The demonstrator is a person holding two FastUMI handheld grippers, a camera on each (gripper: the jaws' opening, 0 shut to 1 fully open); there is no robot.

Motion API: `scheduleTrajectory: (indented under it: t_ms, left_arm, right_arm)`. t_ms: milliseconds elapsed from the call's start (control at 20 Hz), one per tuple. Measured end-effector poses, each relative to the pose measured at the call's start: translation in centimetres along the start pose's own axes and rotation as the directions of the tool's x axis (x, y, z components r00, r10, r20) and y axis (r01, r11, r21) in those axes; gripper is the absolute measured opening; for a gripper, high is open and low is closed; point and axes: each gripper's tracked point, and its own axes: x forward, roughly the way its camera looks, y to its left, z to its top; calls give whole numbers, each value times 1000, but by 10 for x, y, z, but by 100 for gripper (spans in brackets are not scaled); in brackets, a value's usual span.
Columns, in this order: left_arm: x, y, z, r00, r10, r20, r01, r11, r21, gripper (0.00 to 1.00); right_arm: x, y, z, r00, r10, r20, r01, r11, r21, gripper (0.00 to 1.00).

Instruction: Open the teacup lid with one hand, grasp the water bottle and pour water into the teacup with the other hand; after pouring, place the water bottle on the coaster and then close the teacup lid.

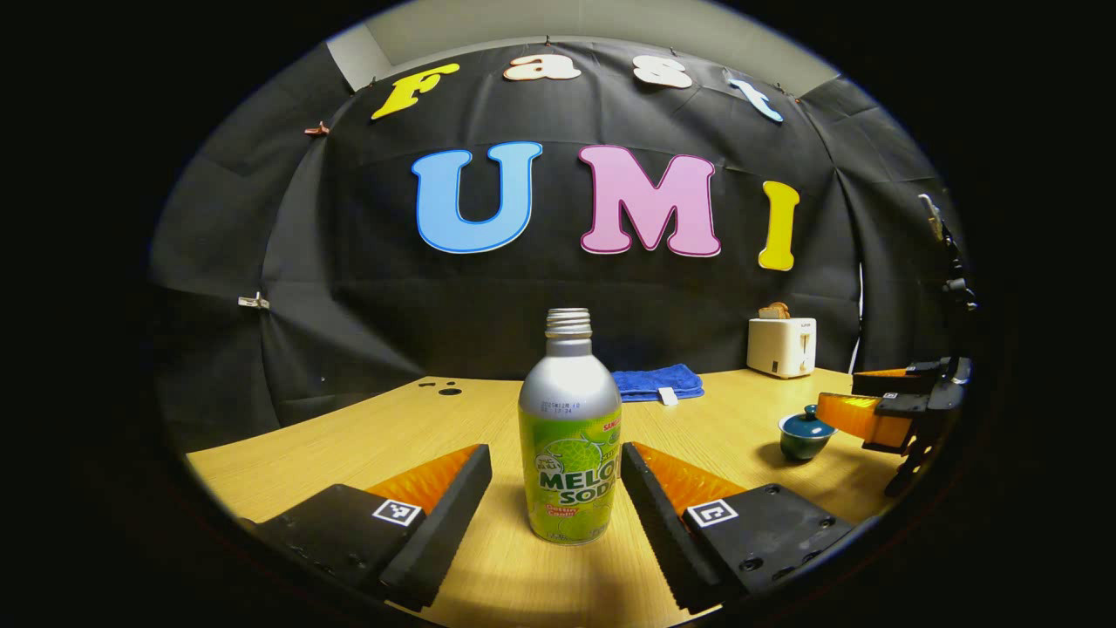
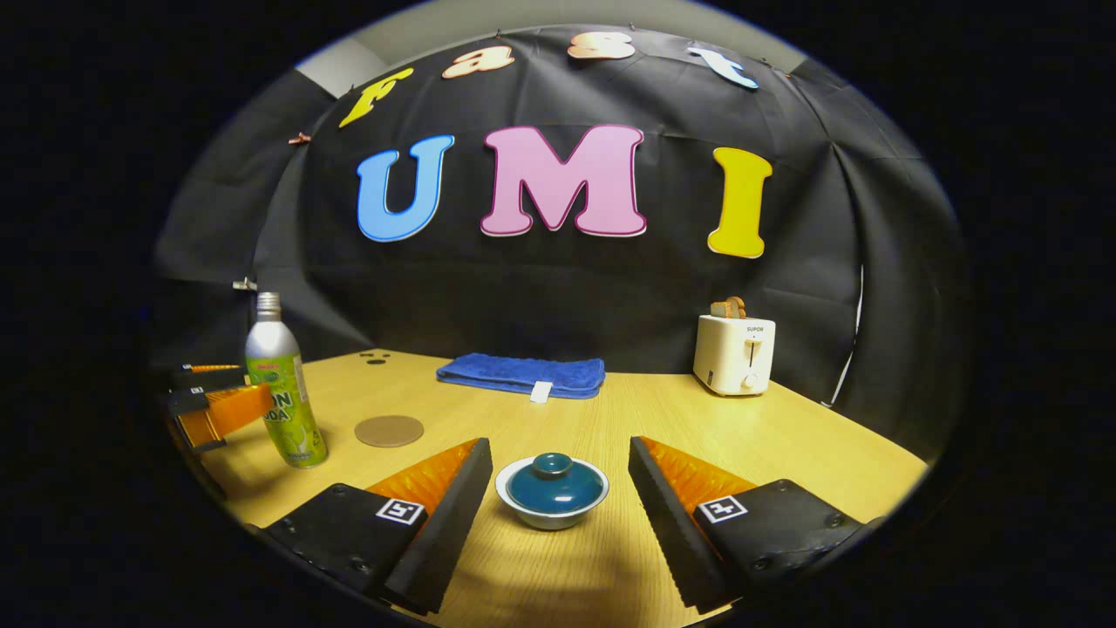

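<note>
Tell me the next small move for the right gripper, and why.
Probably lower and close on the lid's knob: the right gripper is open with the teacup centred between its fingers, lid still on. The bottle waits between the left gripper's open fingers.

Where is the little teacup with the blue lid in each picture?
Left gripper view: the teacup sits far right on the table, next to the right gripper.
Right gripper view: the teacup sits bottom centre, between this gripper's open jaws.
Shared landmark: the white toaster at the back right.
</note>
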Motion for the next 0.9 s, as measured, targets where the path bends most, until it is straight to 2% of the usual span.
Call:
scheduleTrajectory:
  t_ms: [100, 400, 550, 650, 700, 750, 900]
  left_arm:
    - [0, 0, 0, 1000, 0, 0, 0, 1000, 0, 95]
    - [0, 1, 0, 1000, 6, 0, -6, 1000, 0, 95]
    - [0, 1, 1, 1000, 6, 0, -6, 1000, 0, 95]
    - [0, 2, 1, 1000, 6, 0, -6, 1000, 0, 98]
    - [0, 2, 0, 1000, 6, 0, -6, 1000, 0, 95]
    - [0, 1, 1, 1000, 6, 0, -6, 1000, 0, 98]
    - [0, 1, 0, 1000, 5, 0, -5, 1000, -1, 95]
  right_arm:
    - [22, 3, 2, 999, 21, -39, -21, 1000, -6, 97]
    - [39, 4, -9, 995, 22, -98, -27, 999, -48, 93]
    - [44, 6, -9, 992, 25, -125, -31, 999, -41, 79]
    - [47, 5, -11, 991, 20, -133, -27, 998, -49, 78]
    - [49, 4, -11, 991, 19, -136, -27, 998, -53, 76]
    - [49, 5, -12, 990, 22, -141, -30, 998, -57, 72]
    - [49, 9, -11, 987, 32, -155, -42, 997, -63, 62]
